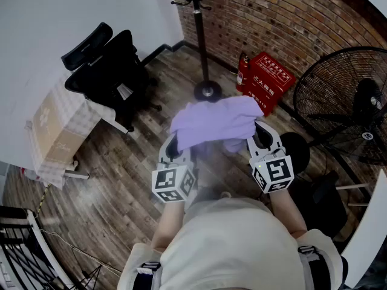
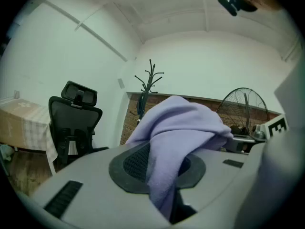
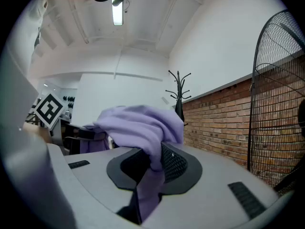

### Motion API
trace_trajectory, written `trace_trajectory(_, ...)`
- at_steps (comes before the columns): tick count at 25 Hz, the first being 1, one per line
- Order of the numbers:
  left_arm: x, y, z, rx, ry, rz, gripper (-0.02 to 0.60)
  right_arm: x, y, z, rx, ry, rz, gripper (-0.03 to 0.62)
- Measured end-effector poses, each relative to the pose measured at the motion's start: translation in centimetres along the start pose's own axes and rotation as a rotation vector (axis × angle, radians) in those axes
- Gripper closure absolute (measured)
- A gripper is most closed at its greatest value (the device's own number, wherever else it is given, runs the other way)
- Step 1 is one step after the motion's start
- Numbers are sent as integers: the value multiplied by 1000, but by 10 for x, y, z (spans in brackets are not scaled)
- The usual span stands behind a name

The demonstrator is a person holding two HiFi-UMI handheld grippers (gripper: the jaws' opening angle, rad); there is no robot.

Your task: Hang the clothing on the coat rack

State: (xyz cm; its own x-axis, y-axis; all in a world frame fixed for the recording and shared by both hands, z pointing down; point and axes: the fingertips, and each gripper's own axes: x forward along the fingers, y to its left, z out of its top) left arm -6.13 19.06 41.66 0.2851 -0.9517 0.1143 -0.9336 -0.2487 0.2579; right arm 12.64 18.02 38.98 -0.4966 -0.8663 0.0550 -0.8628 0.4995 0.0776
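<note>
Likely an office: black mesh swivel chair [image 1: 107, 71] upper left, black metal coat rack [image 1: 200, 41] top centre, red brick wall [image 1: 284, 23].

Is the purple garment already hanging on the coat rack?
No, the left gripper and right gripper hold the purple garment short of the coat rack.

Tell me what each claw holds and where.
Both hold the lavender garment: left claw pinches a fold at its left end, right claw its right end.

Red box [image 1: 270, 80], floor's far edge by brick wall: white Chinese chars on lid, prob. "灭火器箱", plus "119". Nothing else legible.
</note>
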Motion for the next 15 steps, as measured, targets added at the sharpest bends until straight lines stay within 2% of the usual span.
trace_trajectory(15,-42,-16,-4,-13,-25,29,515,-32,16,6,-18,-26,54,542)
